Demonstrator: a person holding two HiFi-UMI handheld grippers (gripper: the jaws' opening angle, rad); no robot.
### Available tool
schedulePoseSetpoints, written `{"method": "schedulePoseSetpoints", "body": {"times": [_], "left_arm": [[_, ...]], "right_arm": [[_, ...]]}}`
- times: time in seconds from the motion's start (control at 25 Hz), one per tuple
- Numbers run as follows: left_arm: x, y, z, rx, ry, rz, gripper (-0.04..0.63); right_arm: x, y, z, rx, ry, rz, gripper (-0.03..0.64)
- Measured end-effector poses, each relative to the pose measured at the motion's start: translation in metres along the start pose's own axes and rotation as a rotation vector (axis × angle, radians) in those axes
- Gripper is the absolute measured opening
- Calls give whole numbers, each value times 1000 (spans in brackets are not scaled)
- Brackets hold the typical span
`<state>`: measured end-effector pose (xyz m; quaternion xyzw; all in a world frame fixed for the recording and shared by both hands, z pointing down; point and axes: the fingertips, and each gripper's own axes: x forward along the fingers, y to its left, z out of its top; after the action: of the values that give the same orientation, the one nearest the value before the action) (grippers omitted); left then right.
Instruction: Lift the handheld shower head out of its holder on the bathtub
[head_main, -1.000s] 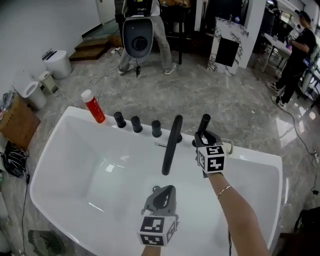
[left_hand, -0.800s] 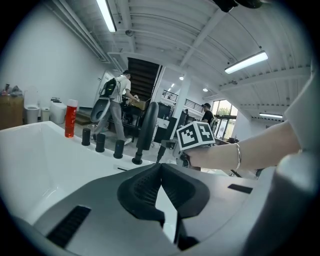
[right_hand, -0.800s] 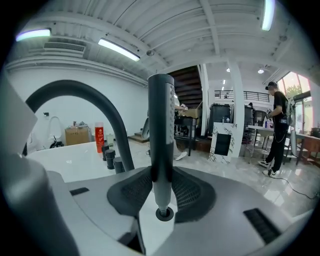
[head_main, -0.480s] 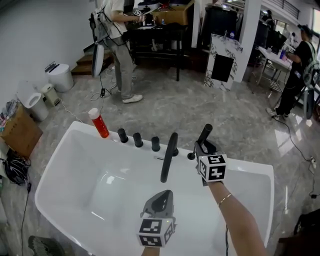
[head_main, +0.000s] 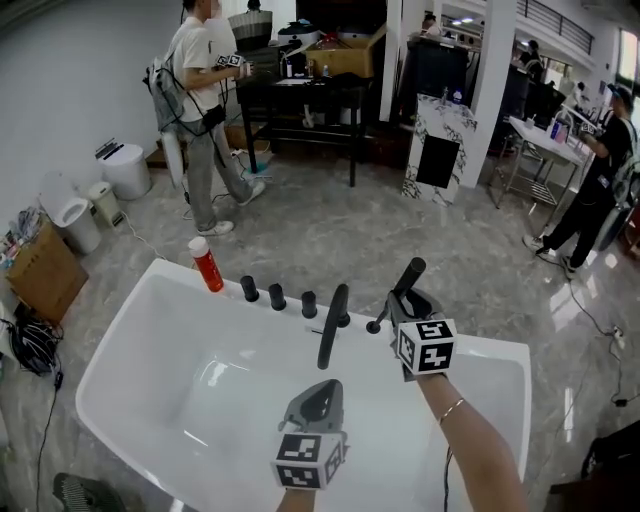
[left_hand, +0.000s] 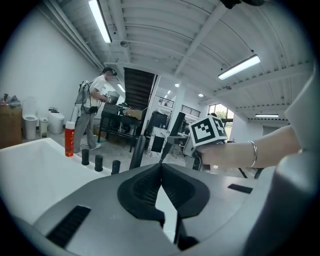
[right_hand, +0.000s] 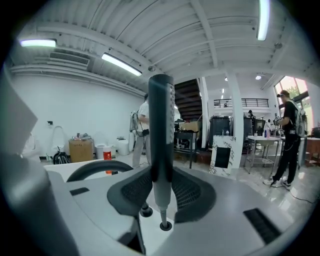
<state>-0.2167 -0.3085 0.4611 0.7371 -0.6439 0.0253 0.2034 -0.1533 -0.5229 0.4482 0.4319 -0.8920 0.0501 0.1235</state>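
Note:
The black handheld shower head (head_main: 408, 276) stands upright between the jaws of my right gripper (head_main: 404, 299), which is shut on its handle. In the right gripper view the shower head (right_hand: 161, 125) runs up through the pads (right_hand: 134, 189), its thin lower end hanging just above the round holder (right_hand: 165, 226) on the white bathtub (head_main: 180, 300) rim. The holder (head_main: 373, 326) sits right of the black spout (head_main: 332, 325). My left gripper (head_main: 316, 398) hovers over the tub nearer to me, jaws shut with nothing in them; its tips meet in the left gripper view (left_hand: 161, 166).
Three black knobs (head_main: 277, 296) and a red bottle (head_main: 206, 265) line the tub's far rim left of the spout. A person (head_main: 200, 110) stands on the marble floor beyond, near a dark table (head_main: 300, 90). Another person (head_main: 598, 170) is at the far right.
Both grippers have risen. The shower head has come up with the right gripper, away from its holder. The person behind the tub has walked off toward the left.

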Motion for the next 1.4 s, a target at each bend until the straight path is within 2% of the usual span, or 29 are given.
{"method": "schedulePoseSetpoints", "body": {"times": [0.4,0.72,1.0,1.4], "left_arm": [[-50,-42,46,40,-44,-9,20],[-97,-73,72,72,-66,-16,20],[-124,-82,90,88,-88,-21,20],[-130,-73,90,94,-84,-13,20]], "right_arm": [[-76,14,72,-16,-64,19,123],[-137,28,110,-18,-99,25,123],[-159,43,126,-23,-101,24,123],[-159,50,120,-25,-83,23,123]]}}
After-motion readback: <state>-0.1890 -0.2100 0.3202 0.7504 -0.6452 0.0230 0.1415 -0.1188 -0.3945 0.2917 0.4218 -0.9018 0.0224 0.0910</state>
